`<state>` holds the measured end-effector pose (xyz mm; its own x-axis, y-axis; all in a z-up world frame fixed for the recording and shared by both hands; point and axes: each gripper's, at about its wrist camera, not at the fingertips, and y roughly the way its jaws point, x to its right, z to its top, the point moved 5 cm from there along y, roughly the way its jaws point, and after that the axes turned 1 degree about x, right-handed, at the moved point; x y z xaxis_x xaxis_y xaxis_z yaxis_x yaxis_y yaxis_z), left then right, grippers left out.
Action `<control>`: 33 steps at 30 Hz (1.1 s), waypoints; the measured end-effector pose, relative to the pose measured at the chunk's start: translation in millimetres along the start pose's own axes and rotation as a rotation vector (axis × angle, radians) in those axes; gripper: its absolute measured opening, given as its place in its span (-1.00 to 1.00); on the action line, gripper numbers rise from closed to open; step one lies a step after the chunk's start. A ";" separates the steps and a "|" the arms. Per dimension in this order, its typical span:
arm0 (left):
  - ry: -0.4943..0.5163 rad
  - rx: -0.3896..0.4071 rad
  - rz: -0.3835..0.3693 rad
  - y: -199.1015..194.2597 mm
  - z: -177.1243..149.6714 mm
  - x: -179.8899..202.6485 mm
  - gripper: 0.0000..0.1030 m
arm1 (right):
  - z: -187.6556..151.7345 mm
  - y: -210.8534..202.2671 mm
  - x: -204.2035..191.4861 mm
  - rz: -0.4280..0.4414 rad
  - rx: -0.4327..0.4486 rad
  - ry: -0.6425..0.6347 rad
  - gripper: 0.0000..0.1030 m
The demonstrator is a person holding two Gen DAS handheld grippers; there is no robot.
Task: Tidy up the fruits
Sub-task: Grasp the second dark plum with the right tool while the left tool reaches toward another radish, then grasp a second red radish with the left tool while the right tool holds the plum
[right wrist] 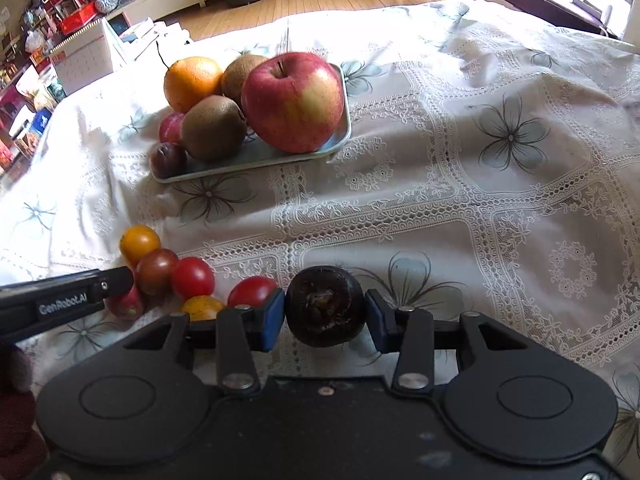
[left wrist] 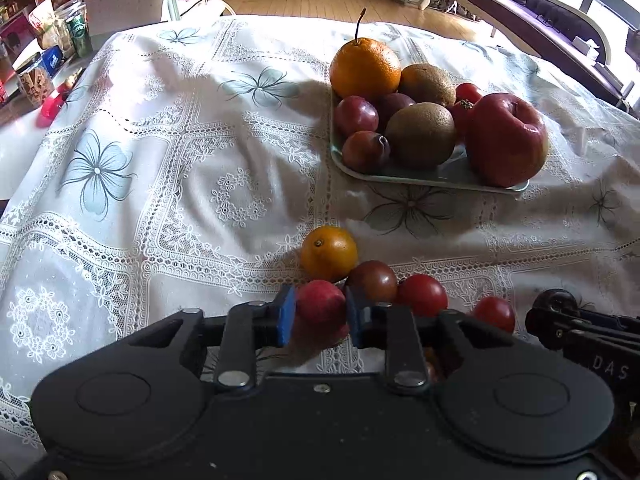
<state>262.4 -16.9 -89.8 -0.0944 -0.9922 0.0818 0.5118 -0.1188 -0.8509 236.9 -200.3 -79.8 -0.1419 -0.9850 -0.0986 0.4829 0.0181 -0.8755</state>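
We are in the picking step: loose small fruit lies in a cluster near the near edge of the table, and the tray toward the far edge already carries an apple, an orange, two kiwis and several plums.

Our left gripper is narrowed around a small red fruit; its blue pads sit against both sides, so we judge it grasped. Just beyond it lie a small orange fruit, a dark brown tomato and red tomatoes, touching one another.

Our right gripper is opened wider around a dark round fruit. The left pad touches it; on the right a thin gap seems to show, so we cannot tell whether the grip is closed.

Next, we judge, each fruit must be lifted clear of its neighbours and carried to the tray. Free space there is scarce: only the near strip in front of the kiwis looks bare, so placing calls for care not to set round fruit rolling.
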 end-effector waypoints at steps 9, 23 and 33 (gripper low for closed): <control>0.009 -0.031 -0.052 -14.2 1.2 1.4 -0.58 | 2.3 -31.2 -3.6 0.051 0.032 0.008 -0.14; 0.013 -0.019 -0.009 9.3 -6.9 -3.7 -0.06 | -11.9 -12.9 1.6 0.072 -0.023 0.029 -0.14; 0.027 0.048 0.006 8.5 -9.7 -2.5 0.09 | -20.6 -1.1 1.0 0.076 -0.047 0.032 -0.14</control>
<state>258.7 -15.1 -102.3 -0.1133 -0.9916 0.0622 0.5525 -0.1149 -0.8256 218.5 -197.8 -88.7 -0.1341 -0.9745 -0.1800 0.4527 0.1013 -0.8859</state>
